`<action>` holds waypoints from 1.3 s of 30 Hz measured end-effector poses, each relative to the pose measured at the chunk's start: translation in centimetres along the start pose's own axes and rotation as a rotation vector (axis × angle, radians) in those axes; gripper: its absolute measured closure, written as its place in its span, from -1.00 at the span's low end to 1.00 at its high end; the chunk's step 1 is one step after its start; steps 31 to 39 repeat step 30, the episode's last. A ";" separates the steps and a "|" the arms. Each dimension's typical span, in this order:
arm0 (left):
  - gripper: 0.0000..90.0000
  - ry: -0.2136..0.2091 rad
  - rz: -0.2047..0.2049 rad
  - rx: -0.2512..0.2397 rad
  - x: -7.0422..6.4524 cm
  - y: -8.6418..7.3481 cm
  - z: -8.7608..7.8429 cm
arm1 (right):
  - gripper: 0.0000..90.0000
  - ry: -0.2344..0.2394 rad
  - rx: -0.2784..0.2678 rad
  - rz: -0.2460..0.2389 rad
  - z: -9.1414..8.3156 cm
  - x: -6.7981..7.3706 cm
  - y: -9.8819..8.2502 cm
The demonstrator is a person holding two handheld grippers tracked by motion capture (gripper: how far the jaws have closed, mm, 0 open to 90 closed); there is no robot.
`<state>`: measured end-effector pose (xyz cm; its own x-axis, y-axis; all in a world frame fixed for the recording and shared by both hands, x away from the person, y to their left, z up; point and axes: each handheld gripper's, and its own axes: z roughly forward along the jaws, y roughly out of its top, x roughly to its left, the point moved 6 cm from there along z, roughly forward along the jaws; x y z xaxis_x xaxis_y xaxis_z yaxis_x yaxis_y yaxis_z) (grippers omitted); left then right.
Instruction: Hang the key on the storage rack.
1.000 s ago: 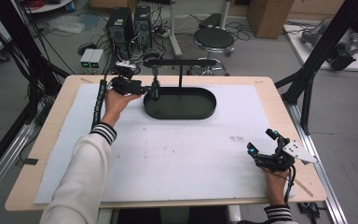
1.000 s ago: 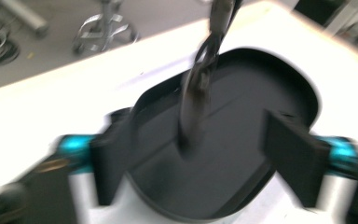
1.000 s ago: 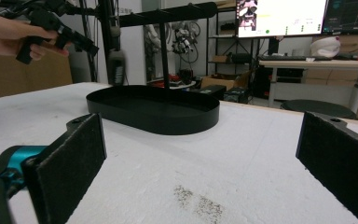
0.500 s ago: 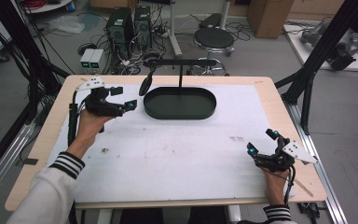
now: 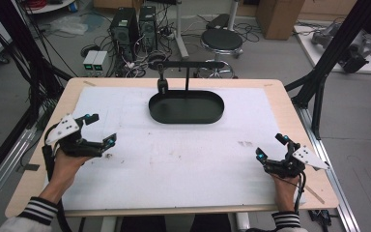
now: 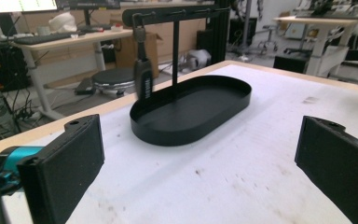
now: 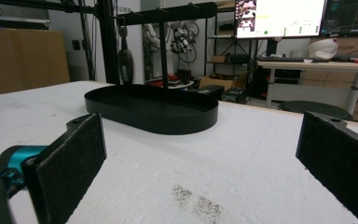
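Black foam pads face each other across a wide gap on both claws, and neither pinches anything. The left claw (image 5: pixel 99 130) rests low at the left edge of the worktop (image 5: pixel 125 193), its jaws spread and aimed toward the stand. The right claw (image 5: pixel 270 147) sits near the right front corner, equally spread, well apart from everything else.

Farther out, the black tray (image 5: pixel 186 107) lies at the back middle of the white sheet (image 5: pixel 183 159). A post rises from the tray to a crossbar (image 5: pixel 193 64), and a small dark fob (image 6: pixel 143 79) hangs from a hook at the bar's left end, dangling just above the tray's rim.

The risks, as I judge them, lie in that hanging. The fob swings freely on its strap, so a claw closing on it from the side may push it away and shut on air. A hard pull outward, not upward, could snag the strap on the hook and tip the light stand or drag the tray across the sheet. The left claw is nearer; a reach from the right would have to pass the post and could knock it.
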<state>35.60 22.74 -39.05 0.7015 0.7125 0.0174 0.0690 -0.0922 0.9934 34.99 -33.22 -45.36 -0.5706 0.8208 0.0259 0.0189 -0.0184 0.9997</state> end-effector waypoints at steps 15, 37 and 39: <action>-0.96 0.045 0.001 -0.132 -0.5 -5.9 -5.1 | -0.99 -0.002 -0.001 -0.001 0.0 0.0 0.0; -0.96 0.074 -0.039 -0.161 -0.2 -6.8 -5.4 | -0.99 0.000 0.004 0.004 0.0 0.1 0.0; -0.96 0.074 -0.039 -0.161 -0.2 -6.8 -5.4 | -0.99 0.000 0.004 0.004 0.0 0.1 0.0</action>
